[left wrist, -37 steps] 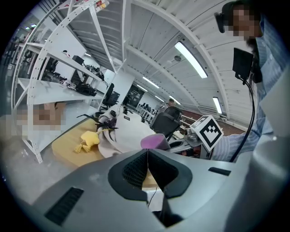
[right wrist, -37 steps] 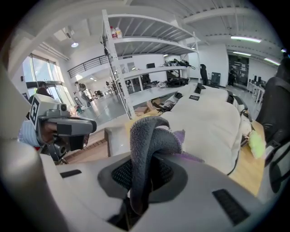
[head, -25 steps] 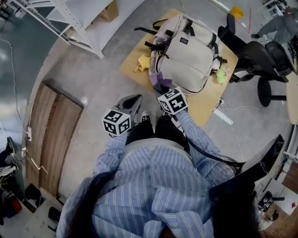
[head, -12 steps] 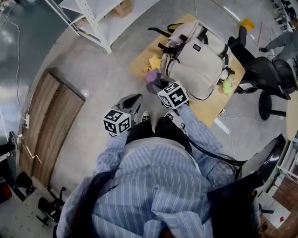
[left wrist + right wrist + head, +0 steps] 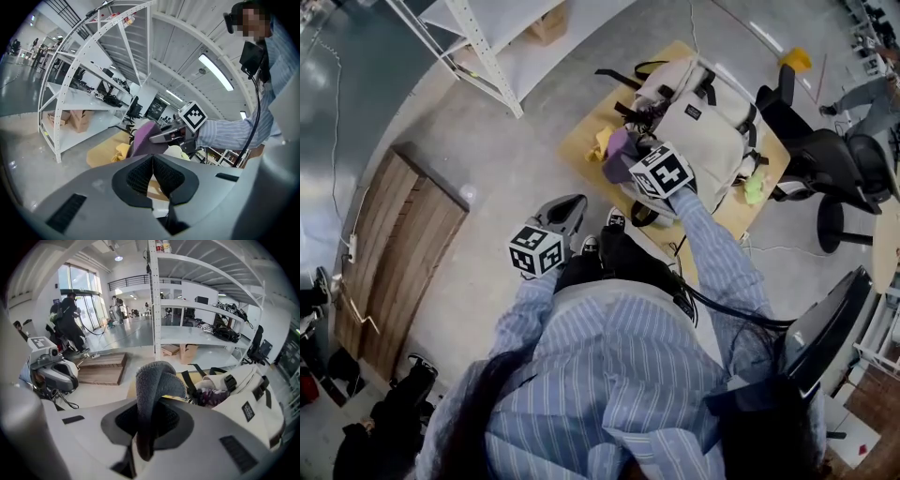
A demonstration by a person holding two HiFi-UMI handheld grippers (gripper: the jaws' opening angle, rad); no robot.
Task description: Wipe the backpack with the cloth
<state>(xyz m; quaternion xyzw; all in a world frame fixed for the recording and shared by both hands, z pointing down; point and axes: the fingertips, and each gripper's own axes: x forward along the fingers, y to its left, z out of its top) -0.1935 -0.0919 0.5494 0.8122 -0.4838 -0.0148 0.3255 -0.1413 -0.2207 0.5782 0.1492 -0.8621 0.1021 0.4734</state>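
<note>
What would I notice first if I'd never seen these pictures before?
Probably the big cream backpack lying on the low wooden table in front of the person. Next comes the purple cloth, pinched in the right gripper and held up beside the backpack.

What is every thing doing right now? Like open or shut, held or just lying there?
left hand-held gripper: shut, holding nothing
right hand-held gripper: shut on the purple cloth
purple cloth: folded over, pinched in the right jaws
backpack: lying flat on the low table
yellow cloth: crumpled, loose on the table
green cloth: crumpled, loose beside the backpack
</note>
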